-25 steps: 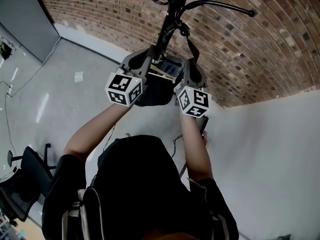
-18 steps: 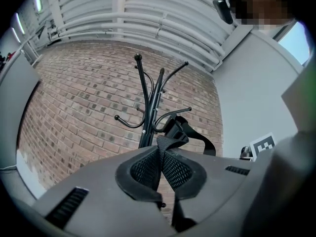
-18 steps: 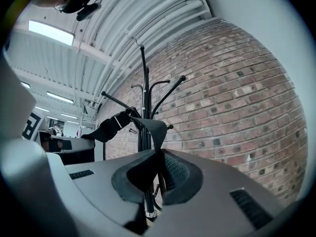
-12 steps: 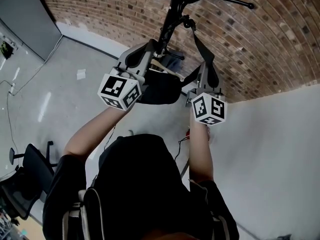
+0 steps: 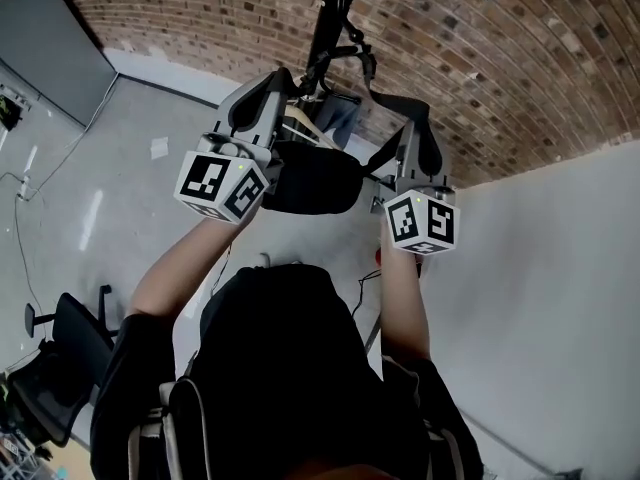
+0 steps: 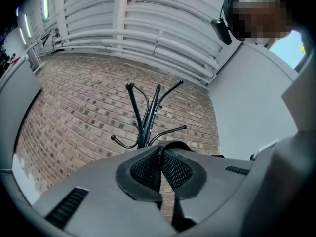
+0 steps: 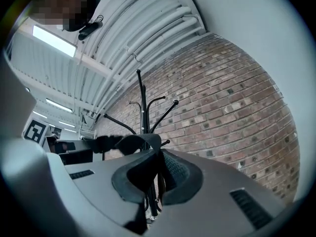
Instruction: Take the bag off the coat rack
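Note:
The black coat rack (image 5: 325, 23) stands against the brick wall, its hooks spreading at the top edge of the head view. A black bag (image 5: 315, 178) hangs between my two grippers, in front of the pole. My left gripper (image 5: 283, 80) is shut on the bag's black strap (image 6: 159, 163), and the rack (image 6: 147, 118) rises just behind the jaws. My right gripper (image 5: 412, 118) is shut on the other part of the strap (image 7: 155, 174), which loops over the jaws (image 7: 132, 142). The strap's top (image 5: 366, 63) lies close to the pole; I cannot tell whether it rests on a hook.
A brick wall (image 5: 520, 78) runs behind the rack and a white wall (image 5: 560, 298) is at the right. Grey floor (image 5: 110, 188) with cables stretches left. An office chair (image 5: 60, 343) stands at the lower left. The person's arms and dark head fill the lower middle.
Both grippers have come back from the rack toward the person and spread apart, the right one to the right. The bag has come with them and the strap is drawn out.

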The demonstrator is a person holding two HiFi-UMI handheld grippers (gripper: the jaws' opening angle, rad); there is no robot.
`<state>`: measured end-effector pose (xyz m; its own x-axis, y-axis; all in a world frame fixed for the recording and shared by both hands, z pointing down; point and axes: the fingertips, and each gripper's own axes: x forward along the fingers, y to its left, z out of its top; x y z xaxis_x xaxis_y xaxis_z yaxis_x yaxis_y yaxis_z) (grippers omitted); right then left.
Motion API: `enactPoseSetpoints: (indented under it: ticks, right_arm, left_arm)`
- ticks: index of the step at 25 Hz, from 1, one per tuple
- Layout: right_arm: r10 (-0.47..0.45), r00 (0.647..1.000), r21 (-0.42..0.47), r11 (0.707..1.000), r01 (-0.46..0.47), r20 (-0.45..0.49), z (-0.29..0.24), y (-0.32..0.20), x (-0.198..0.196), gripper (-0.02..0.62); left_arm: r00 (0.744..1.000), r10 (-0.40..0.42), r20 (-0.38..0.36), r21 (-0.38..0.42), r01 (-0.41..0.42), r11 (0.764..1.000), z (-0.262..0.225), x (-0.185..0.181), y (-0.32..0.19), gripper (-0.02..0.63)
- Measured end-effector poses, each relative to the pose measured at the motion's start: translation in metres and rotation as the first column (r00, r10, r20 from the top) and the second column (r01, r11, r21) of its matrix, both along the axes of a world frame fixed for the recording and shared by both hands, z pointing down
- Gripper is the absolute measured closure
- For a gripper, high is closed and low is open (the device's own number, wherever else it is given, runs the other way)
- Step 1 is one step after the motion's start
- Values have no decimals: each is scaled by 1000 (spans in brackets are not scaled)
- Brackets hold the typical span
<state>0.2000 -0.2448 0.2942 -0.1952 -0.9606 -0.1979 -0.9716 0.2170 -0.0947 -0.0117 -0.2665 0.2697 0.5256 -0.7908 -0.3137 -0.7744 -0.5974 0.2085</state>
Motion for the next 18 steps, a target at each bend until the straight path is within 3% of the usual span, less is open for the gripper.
enactPoseSetpoints:
  ticks: [4, 18]
  right_arm:
    - [-5, 1000, 9, 1000, 5, 15, -4, 16, -1, 574]
    - [85, 996, -31, 996, -85, -9, 9, 58, 9, 574]
  left_arm:
    - [1000, 2, -10, 24, -2, 1000, -10, -1, 8, 583]
    - [994, -77, -80, -79, 70, 994, 20, -51, 34, 583]
